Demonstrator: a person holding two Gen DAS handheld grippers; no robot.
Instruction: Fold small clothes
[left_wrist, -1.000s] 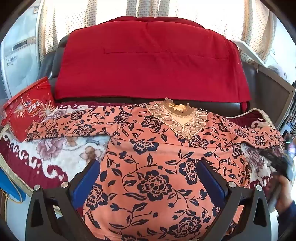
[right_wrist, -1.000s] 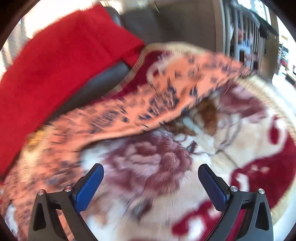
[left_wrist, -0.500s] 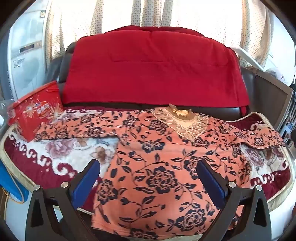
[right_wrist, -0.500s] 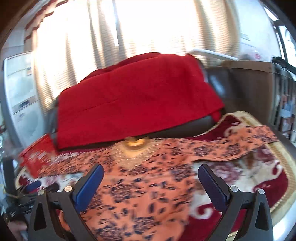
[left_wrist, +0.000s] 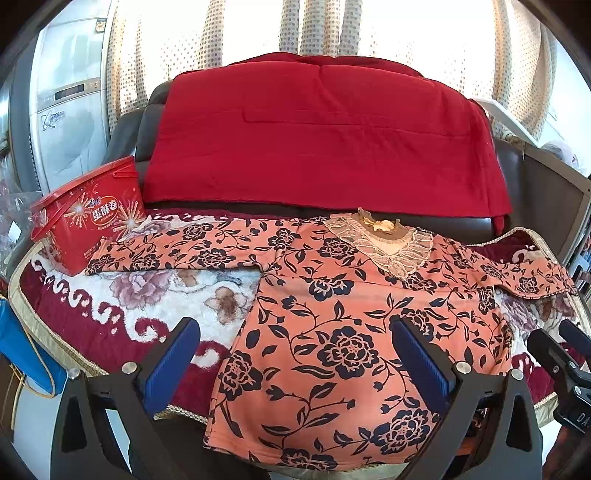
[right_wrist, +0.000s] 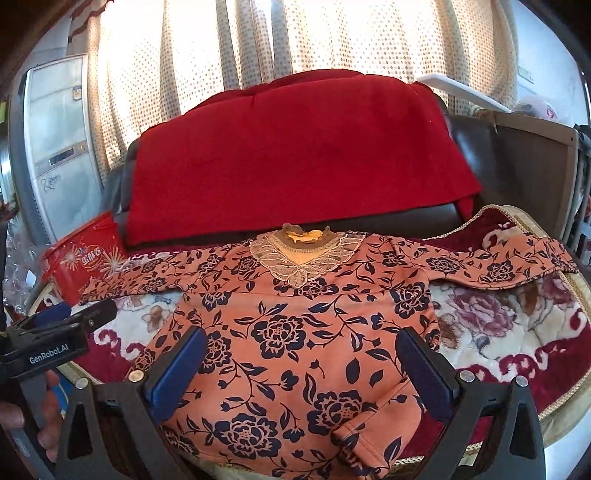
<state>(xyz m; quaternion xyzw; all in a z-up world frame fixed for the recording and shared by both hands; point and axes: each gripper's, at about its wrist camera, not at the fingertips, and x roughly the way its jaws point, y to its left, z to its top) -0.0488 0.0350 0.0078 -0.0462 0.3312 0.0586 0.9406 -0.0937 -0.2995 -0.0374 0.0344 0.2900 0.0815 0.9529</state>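
An orange long-sleeved top with dark blue flowers and a lace collar (left_wrist: 354, 317) lies flat, front up, on a flowered blanket (left_wrist: 122, 295), both sleeves spread sideways. It also shows in the right wrist view (right_wrist: 295, 332). My left gripper (left_wrist: 295, 347) is open and empty, held back above the hem. My right gripper (right_wrist: 301, 356) is open and empty, also above the lower part of the top. Each gripper shows at the edge of the other's view.
A red snack tub (left_wrist: 88, 214) stands on the blanket's far left, touching the left sleeve's cuff. A red cloth (left_wrist: 321, 136) drapes the dark sofa back behind. A blue bag (left_wrist: 26, 358) hangs at the left edge. A white appliance (left_wrist: 70, 99) stands at the back left.
Both grippers have drawn back from the top, which now lies spread out. The right gripper swung from the right sleeve area round to face the whole garment.
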